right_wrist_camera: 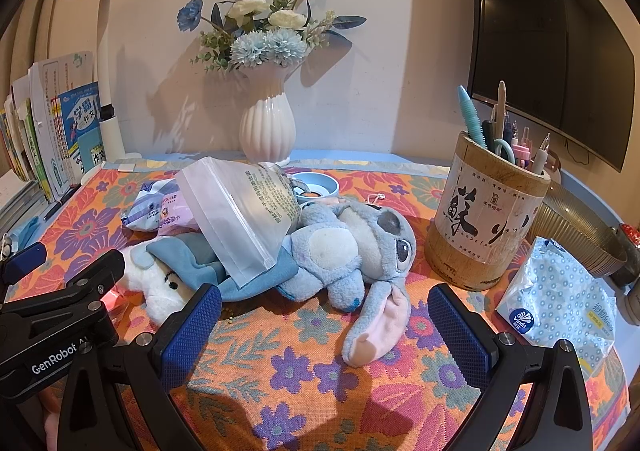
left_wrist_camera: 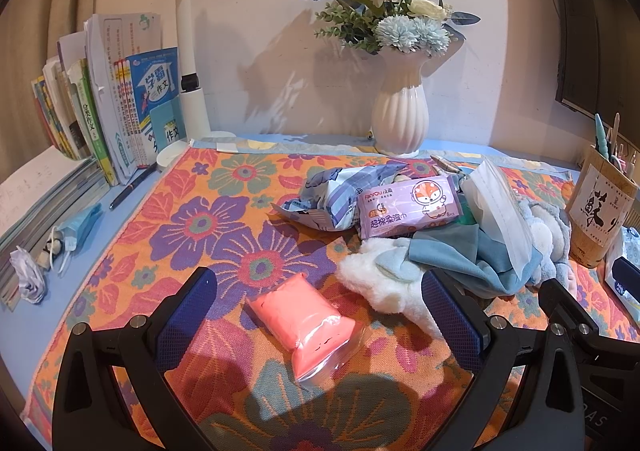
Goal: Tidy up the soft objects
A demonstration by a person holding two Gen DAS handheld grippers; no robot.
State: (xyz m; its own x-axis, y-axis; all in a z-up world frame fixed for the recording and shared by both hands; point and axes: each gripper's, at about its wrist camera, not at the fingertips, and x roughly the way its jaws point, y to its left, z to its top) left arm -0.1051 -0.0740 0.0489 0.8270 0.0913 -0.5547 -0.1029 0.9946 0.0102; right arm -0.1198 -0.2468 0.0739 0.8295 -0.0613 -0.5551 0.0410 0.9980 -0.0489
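Note:
A pink clay pouch (left_wrist_camera: 310, 325) lies on the floral cloth (left_wrist_camera: 224, 211) between the open fingers of my left gripper (left_wrist_camera: 318, 293), which is empty. Behind it is a pile: a white plush (left_wrist_camera: 378, 279), blue cloth (left_wrist_camera: 460, 251), purple wipes pack (left_wrist_camera: 408, 207), blue-striped pack (left_wrist_camera: 332, 195) and a clear zip bag (left_wrist_camera: 500, 207). In the right wrist view, a blue Stitch plush (right_wrist_camera: 352, 251) lies just ahead of my open, empty right gripper (right_wrist_camera: 324, 309), with the zip bag (right_wrist_camera: 244, 207), blue cloth (right_wrist_camera: 208, 263) and white plush (right_wrist_camera: 160, 283) to its left.
A white vase of flowers (left_wrist_camera: 400, 119) stands at the back by the wall. Books (left_wrist_camera: 112, 111) and a lamp base (left_wrist_camera: 192, 99) are at the left. A bamboo pen holder (right_wrist_camera: 488, 223), a tissue pack (right_wrist_camera: 560, 299) and a monitor (right_wrist_camera: 552, 43) are at the right.

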